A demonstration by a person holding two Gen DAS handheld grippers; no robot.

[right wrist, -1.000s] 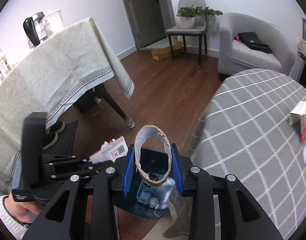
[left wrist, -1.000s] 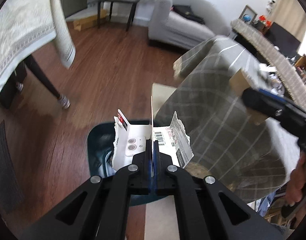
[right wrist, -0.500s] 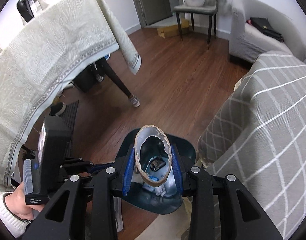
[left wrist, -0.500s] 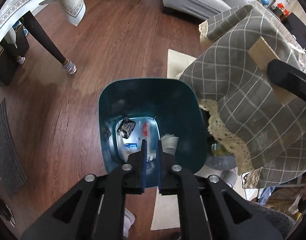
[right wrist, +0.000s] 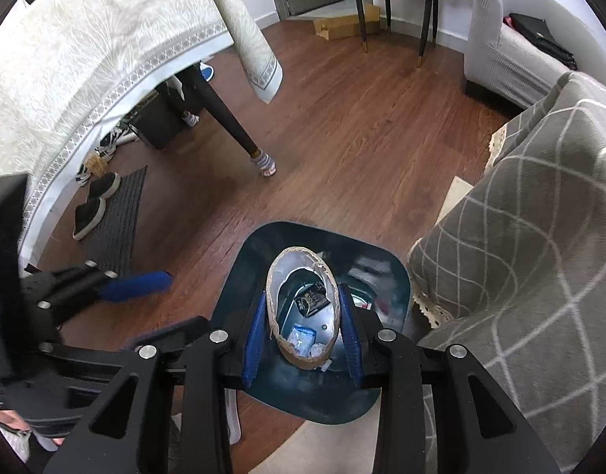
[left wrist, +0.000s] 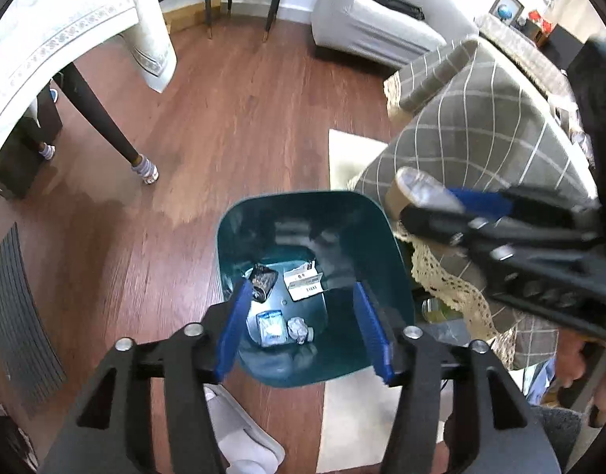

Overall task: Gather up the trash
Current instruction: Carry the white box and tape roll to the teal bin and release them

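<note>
Both wrist fisheyes angled steeply down, close above the shared teal bin [left wrist: 303, 213] [right wrist: 263, 249], edges probably distorted

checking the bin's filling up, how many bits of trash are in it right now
4 visible in the teal bin: a dark wrapper far left, a torn white carton far right, a blue packet near left, a crumpled paper ball beside it. More may be hidden underneath.
</note>
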